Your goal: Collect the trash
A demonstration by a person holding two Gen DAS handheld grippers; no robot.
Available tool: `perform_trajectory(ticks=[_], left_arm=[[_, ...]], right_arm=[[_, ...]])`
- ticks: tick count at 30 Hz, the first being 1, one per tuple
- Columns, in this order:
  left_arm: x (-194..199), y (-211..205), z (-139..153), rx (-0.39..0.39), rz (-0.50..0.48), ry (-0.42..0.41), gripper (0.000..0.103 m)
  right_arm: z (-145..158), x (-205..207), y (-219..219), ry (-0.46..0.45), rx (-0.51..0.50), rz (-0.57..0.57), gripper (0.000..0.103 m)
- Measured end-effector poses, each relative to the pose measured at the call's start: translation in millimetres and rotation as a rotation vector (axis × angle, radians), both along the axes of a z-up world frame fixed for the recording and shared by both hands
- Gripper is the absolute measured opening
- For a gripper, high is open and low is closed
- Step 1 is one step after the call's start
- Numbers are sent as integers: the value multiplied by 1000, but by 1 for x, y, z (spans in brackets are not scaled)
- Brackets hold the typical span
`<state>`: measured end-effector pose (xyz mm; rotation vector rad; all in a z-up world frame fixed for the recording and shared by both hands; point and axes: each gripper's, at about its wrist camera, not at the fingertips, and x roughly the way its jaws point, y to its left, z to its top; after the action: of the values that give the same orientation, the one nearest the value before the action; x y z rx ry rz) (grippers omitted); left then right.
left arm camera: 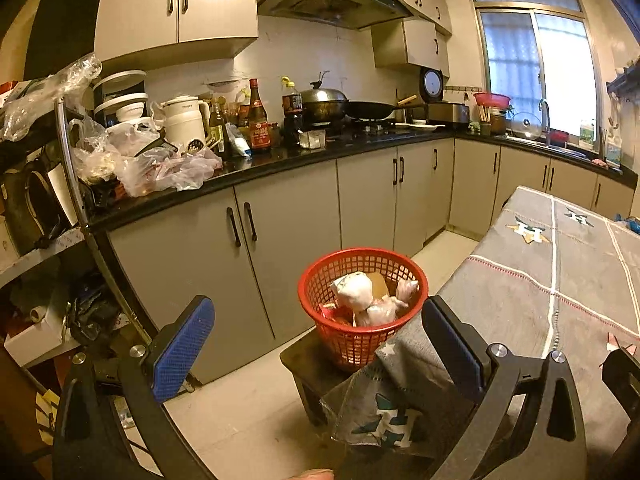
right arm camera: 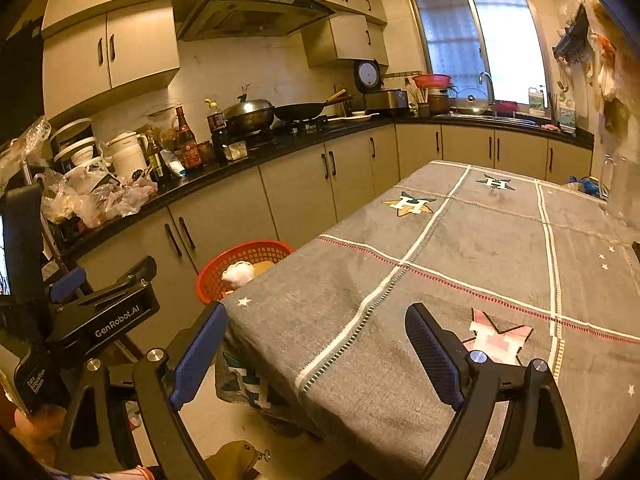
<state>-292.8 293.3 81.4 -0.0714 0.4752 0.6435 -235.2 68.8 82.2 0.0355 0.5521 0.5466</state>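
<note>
Down low, a round red plastic basket with a net-like wall (left arm camera: 362, 300) stands upright on a small dark stool (left arm camera: 304, 364), its open mouth facing up. It is wider at the rim than at the bottom. Inside lie white tied-up plastic bags of trash (left arm camera: 360, 296) and a brown piece of card (left arm camera: 379, 285). The basket sits just beside the corner of a table under a grey cloth with white lines and star shapes (right arm camera: 460, 248); a fold of that cloth hangs down and touches the basket's near side.

Pale floor (left arm camera: 248, 420) runs between the table and the long row of beige cupboards (left arm camera: 288, 232), leaving a free lane. The tabletop is bare cloth all the way to its far edge.

The left gripper (left arm camera: 320, 344) hangs with its blue-padded fingers spread wide, holding nothing, the basket seen between them. The right gripper (right arm camera: 316, 348) is also spread wide and holds nothing, over the table's near corner.
</note>
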Motion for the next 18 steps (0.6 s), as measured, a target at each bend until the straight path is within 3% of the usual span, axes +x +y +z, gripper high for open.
perform_trajectory(ticks=[18], left_arm=[[8, 10, -16, -18, 18, 49, 103]], right_arm=[[-12, 3, 14, 27, -28, 30, 94]])
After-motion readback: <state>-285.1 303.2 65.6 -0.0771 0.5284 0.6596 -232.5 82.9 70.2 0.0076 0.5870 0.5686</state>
